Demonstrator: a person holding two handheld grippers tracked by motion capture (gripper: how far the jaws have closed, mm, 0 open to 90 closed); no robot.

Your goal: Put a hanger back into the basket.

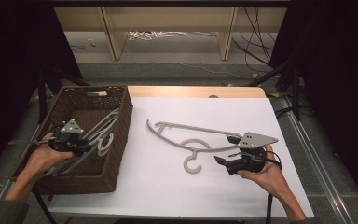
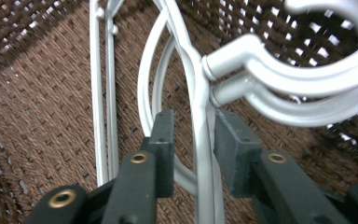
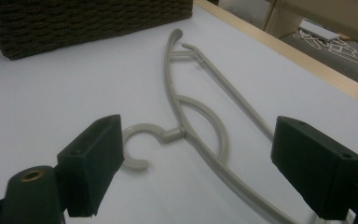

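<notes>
Left gripper (image 1: 74,145), jaws slightly parted around a hanger (image 2: 200,140) just laid in the basket (image 1: 121,140), must withdraw; right gripper (image 1: 230,150), wide open, addresses the table hanger (image 1: 186,140).

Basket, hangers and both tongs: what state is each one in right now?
Basket: upright on the table's left side, hangers inside.
White hangers: stacked in the basket, hooks together.
Grey hanger: flat on the table, hook toward the person.
Left tongs: open, astride a white hanger's bar, pads off it.
Right tongs: wide open, by the grey hanger.
</notes>
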